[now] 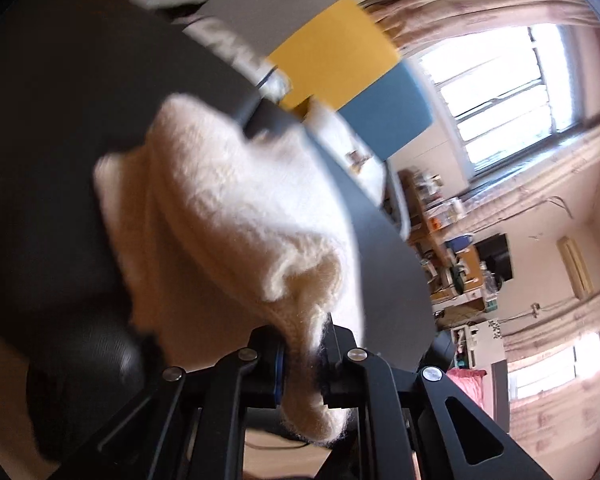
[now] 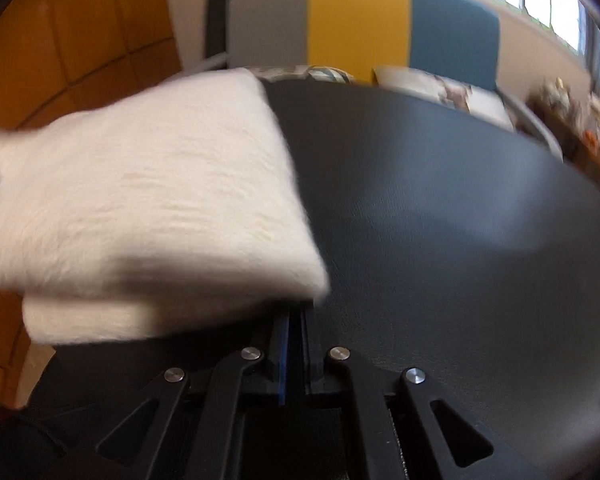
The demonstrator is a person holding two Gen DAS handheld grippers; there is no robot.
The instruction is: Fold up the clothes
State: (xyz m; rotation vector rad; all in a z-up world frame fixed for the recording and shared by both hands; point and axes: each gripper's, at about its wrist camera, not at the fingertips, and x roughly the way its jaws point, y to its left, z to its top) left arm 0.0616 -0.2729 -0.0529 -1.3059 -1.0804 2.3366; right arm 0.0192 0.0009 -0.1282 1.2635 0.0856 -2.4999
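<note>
Left gripper (image 1: 302, 354) is clamped down on a bunched corner of the cream knit (image 1: 228, 216), with fuzzy fabric squeezed between the jaws and a bit poking out underneath toward the camera. From there the knit runs up and away from the gripper in a rumpled ridge and lies over the dark worktop (image 1: 60, 160). This view is tilted hard, so the worktop's edge cuts diagonally across it.

Right gripper (image 2: 296, 320) has its jaws pressed nearly together, blue pad showing in the slim gap. The near right corner of the knit (image 2: 148, 200) sits right at the fingertips, but motion blur makes it hard to say for sure whether any fabric is actually pinched, so I can't tell. From this side the knit looks like a thick folded stack, two layers visible at its near edge, spreading left and away from the gripper. It lies on the left part of the worktop (image 2: 440, 220), the right part bare.

Beyond the worktop there's a chair back (image 2: 360, 28) in grey, yellow and blue panels, and a bright window (image 1: 512, 92) further off.
</note>
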